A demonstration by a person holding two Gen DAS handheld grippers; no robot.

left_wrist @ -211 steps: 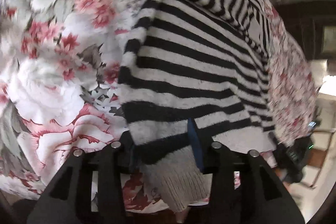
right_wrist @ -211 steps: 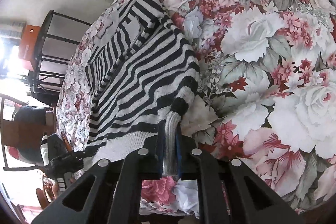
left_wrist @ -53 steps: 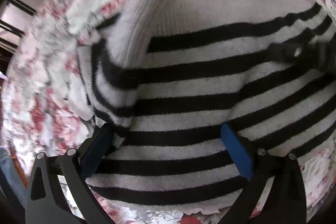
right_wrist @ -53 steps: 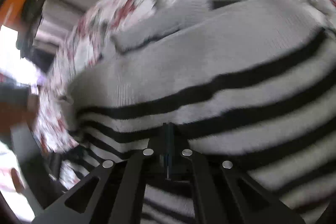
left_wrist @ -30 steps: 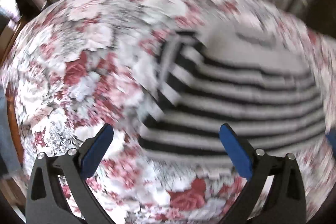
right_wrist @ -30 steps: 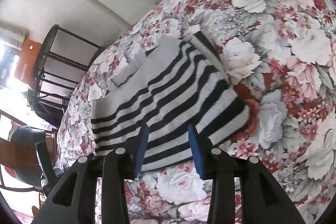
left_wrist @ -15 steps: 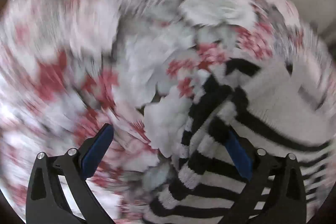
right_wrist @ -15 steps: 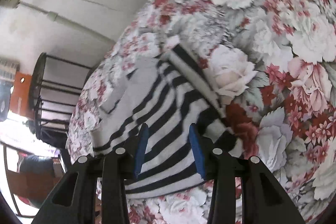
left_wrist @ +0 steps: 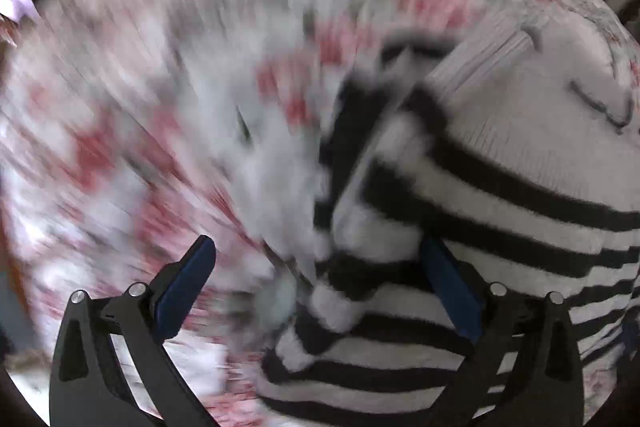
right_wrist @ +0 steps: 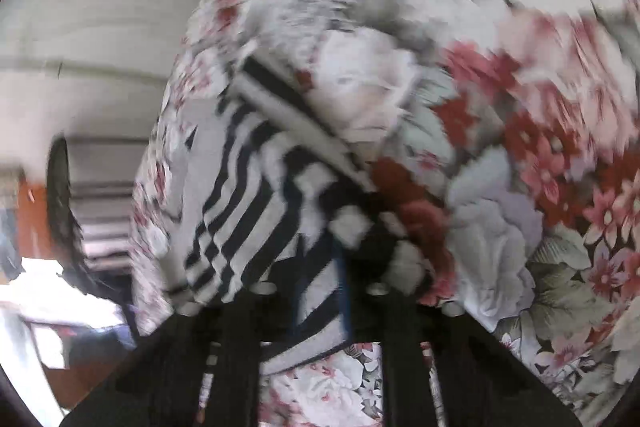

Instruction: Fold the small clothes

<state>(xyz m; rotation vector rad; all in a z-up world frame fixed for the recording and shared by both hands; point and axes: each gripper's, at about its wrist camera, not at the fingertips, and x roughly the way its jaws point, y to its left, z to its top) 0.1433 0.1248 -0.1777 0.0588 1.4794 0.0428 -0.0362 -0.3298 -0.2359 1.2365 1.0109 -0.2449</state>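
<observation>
A floral-covered bed [right_wrist: 540, 187] carries the striped sweater [left_wrist: 500, 187], partly folded; a further fold is judged outstanding. The right tool [right_wrist: 320, 291], apart a second ago, is closing on the near sweater edge. The left tool [left_wrist: 320, 291], spread, now straddles the sweater's left corner.

A: What do the tools look like?
B: The left gripper [left_wrist: 316, 267] has black angular arms, silver screws and blue-padded fingers [left_wrist: 188, 275].
A: The other?
B: The right gripper [right_wrist: 320, 291] looks alike, though blurred: black arms, pale screws, blue pads.
</observation>
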